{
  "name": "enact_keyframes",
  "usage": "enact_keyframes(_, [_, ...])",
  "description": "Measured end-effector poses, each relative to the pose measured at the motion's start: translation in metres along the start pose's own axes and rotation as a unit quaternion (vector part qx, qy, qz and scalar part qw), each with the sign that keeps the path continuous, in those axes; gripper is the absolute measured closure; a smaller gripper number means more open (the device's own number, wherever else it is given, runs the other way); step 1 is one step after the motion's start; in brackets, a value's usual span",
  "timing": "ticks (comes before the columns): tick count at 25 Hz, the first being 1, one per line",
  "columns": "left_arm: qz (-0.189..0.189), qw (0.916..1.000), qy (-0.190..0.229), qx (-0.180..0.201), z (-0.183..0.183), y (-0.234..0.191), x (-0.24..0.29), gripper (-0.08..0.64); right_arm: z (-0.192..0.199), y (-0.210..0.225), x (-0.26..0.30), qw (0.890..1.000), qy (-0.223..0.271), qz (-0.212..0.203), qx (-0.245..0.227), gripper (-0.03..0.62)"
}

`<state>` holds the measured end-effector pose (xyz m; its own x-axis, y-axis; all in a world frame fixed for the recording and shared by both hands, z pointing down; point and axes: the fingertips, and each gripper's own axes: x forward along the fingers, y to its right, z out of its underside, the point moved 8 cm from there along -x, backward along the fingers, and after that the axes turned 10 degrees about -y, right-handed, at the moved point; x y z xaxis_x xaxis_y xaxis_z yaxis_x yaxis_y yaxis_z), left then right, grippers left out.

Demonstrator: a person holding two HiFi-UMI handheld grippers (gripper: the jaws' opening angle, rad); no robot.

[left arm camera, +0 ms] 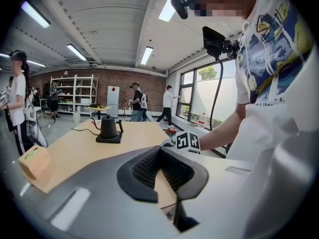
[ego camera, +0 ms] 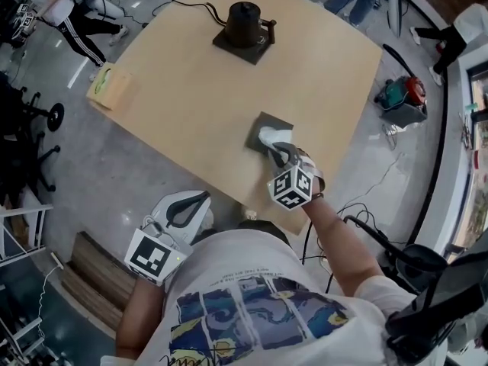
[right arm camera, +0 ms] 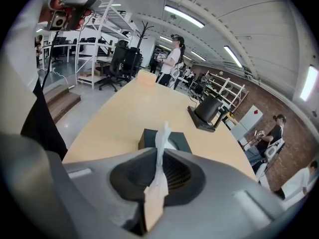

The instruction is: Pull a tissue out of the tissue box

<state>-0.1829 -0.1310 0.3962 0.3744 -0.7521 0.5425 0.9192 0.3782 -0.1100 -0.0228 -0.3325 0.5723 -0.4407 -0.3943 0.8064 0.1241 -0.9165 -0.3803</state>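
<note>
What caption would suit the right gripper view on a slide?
White tissue pinched in the right gripper, above the dark tissue box on the table.

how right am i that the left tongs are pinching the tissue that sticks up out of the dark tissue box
Wrong in one respect: it is the right tongs that are pinching the tissue that sticks up out of the dark tissue box, as the right gripper view shows. The left tongs hold nothing.

Box: a dark square tissue box (ego camera: 268,122), set flat on the pale wooden table (ego camera: 191,90) (near its front edge).
Tissue: a thin white paper tissue (right arm camera: 162,133), stood upright out of the box top, pinched by the right gripper (right arm camera: 158,159).
</note>
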Motion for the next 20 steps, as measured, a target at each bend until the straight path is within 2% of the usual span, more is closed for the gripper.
enact_keyframes(2, [0.002,1.0,0.001,0.003,0.0,-0.002,-0.001,0.554,-0.001,0.001,-0.002,1.0,0.0,0.003,0.004,0.586])
enact_keyframes(10, [0.013,0.9997,0.014,0.018,0.002,-0.008,-0.006,0.554,-0.005,0.009,-0.012,1.0,-0.009,0.006,0.02,0.588])
enact_keyframes(12, [0.017,0.9997,0.015,0.011,0.001,-0.009,-0.007,0.554,-0.006,0.013,-0.015,1.0,-0.013,0.007,0.026,0.588])
enact_keyframes(20, [0.032,0.9986,0.031,0.028,0.009,-0.017,-0.015,0.554,-0.016,0.023,-0.03,0.998,-0.026,0.033,0.035,0.588])
